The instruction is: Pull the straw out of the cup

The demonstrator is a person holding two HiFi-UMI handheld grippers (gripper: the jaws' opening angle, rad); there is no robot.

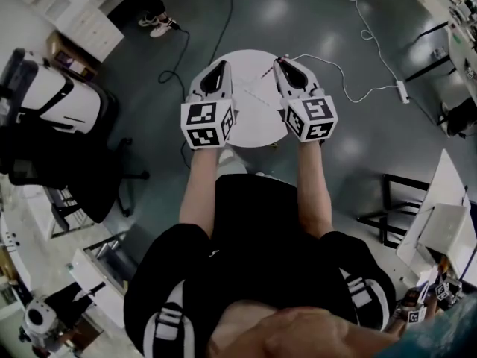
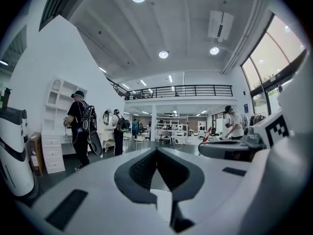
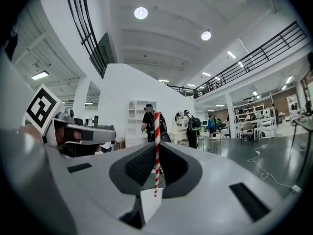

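A red-and-white striped straw (image 3: pixel 157 146) stands upright between the pads of my right gripper (image 3: pixel 156 153), which is shut on it; the straw's lower end hangs free in the air. In the head view my right gripper (image 1: pixel 282 63) and my left gripper (image 1: pixel 221 67) are held side by side above a round white table (image 1: pixel 257 129). Both point level out into the room. My left gripper (image 2: pixel 156 151) has its jaw tips together with nothing between them. No cup shows in any view.
A black office chair (image 1: pixel 74 162) stands left of the table. A white cable (image 1: pixel 358 88) with a power strip (image 1: pixel 402 89) lies on the floor at the right, near a black frame (image 1: pixel 395 207). People (image 2: pixel 80 129) stand by white shelves far off.
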